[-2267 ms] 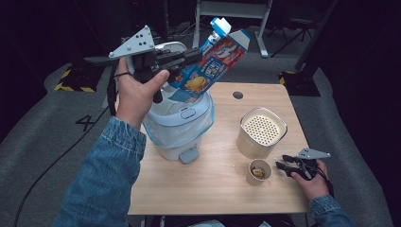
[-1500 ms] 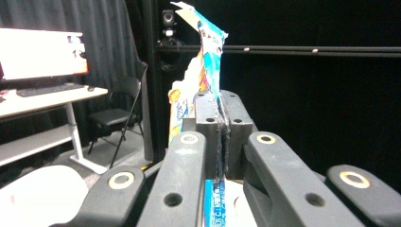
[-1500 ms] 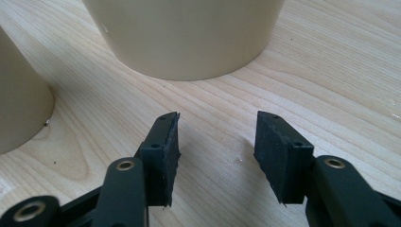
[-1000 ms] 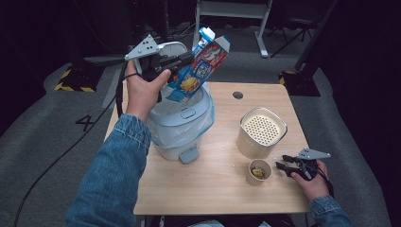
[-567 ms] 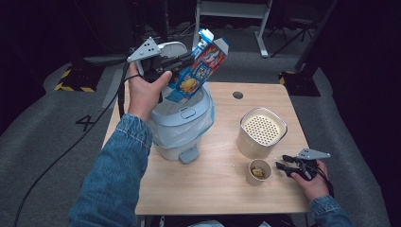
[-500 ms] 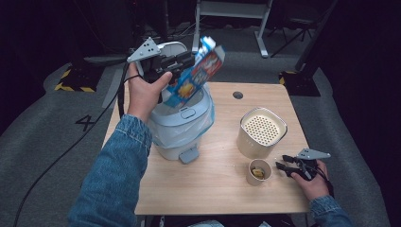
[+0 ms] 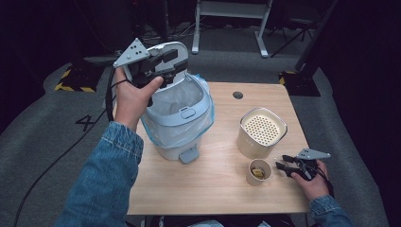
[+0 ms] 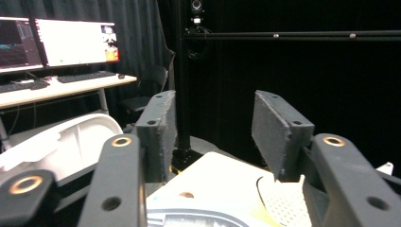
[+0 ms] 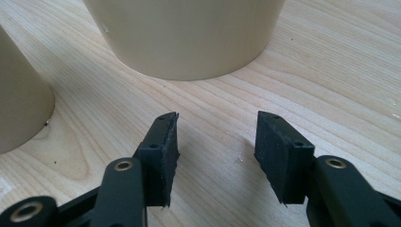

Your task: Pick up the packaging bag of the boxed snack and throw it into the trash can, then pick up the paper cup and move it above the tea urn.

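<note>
A pale blue pedal bin [image 7: 182, 113] with a white liner stands on the left of the wooden table [image 7: 222, 189], its lid [image 7: 172, 49] raised. My left gripper [image 7: 172, 59] hovers open above the bin's back rim with nothing between its pads [image 8: 213, 127]. At the table's right front, my right gripper [image 7: 280, 163] rests low and open, its jaws empty [image 9: 217, 142]. It points at a small paper cup [image 7: 258, 171] holding some scraps.
A cream canister [image 7: 261, 132] with a perforated top stands behind the cup; in the right gripper view the canister [image 9: 189, 33] is just ahead and the cup [image 9: 19, 109] to the left. A desk with monitors [image 8: 56, 42] is beyond the bin lid [image 8: 61, 142].
The blue printed carton held tilted over the bin has left my left gripper, whose jaws have opened. The right gripper has stayed still.
</note>
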A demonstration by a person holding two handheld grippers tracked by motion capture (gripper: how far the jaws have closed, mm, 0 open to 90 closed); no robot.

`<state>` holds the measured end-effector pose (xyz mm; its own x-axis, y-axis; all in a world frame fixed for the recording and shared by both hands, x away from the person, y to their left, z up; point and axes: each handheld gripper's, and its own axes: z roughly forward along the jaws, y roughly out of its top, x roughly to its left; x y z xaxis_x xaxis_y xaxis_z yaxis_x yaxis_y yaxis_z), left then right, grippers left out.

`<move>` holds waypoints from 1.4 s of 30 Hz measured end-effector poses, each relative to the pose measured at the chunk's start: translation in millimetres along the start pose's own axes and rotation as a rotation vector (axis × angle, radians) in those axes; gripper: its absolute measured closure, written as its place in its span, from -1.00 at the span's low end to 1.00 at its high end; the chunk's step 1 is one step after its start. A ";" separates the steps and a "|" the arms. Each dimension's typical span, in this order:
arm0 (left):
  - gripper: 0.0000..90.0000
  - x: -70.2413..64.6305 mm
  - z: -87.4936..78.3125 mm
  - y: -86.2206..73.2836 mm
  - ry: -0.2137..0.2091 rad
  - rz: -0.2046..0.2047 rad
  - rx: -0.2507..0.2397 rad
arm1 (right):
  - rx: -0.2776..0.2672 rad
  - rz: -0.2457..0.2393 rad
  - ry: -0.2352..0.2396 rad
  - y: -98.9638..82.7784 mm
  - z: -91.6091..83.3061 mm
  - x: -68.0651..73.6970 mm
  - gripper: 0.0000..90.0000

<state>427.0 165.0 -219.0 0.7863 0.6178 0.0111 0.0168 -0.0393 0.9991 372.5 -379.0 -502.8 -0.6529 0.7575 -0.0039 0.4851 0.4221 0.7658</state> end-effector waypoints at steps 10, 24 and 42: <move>-0.01 -10.0 -36.1 1.9 -0.065 0.004 0.087 | 0.001 -0.002 0.003 0.1 0.0 0.0 0.09; 0.02 -43.5 -84.6 -30.7 -0.133 0.012 0.171 | 0.011 0.019 -0.023 -0.3 -0.1 0.5 -0.17; -0.06 -65.0 -103.6 -150.9 -0.103 -0.043 0.374 | 0.070 -0.022 0.039 4.3 -13.3 10.5 -0.09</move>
<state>309.3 212.1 -366.2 0.8376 0.5437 -0.0540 0.2603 -0.3101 0.9144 360.0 -375.9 -491.0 -0.6851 0.7284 0.0057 0.5093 0.4734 0.7187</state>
